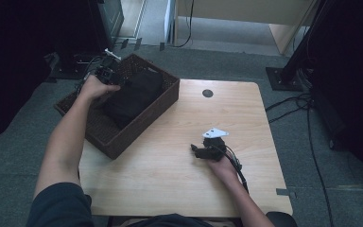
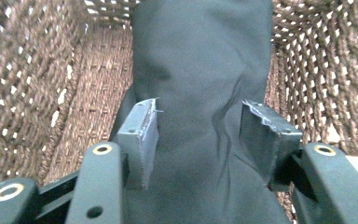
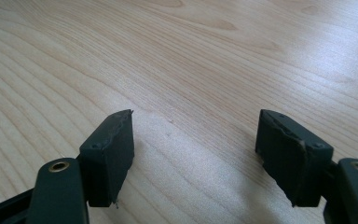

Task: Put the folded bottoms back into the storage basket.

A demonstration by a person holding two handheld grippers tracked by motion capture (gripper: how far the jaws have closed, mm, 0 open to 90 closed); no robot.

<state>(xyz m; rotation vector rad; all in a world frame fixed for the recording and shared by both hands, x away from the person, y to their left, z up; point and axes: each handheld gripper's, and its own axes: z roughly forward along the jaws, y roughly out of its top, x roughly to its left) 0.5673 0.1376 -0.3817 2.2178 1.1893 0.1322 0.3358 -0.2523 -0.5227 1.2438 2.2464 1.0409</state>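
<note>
Fingers (image 2: 142,135) of the left gripper (image 2: 200,133) stand about half apart over a folded dark cloth (image 2: 200,70), one pad at each side of a raised fold, neither visibly pressing on it. That cloth lies inside a brown woven basket (image 1: 168,97) at the table's far left corner, its weave rising on both sides in the left gripper view. From the high view, the left hand (image 1: 94,87) hangs over the basket's far end, the gripper tilted down into it. On the near right of the wooden table (image 1: 170,175), the right gripper (image 3: 193,144) rests low with its jaws set wide and nothing between them, bare wood grain under both pads.

Trouble could come from the slack fabric: a shallow pinch may catch a single layer, so the fold would open as it lifts. A pad driven too low could snag the weave, and the basket, which overhangs the table's left edge, could shift or tip under a sideways pull.

Whether the pads touch the cloth's surface is hard to judge, as the fabric is dark and nearly featureless. What kind of garment it is cannot be told. From above, the left gripper is a small dark shape against dark cloth, its jaws unreadable.
</note>
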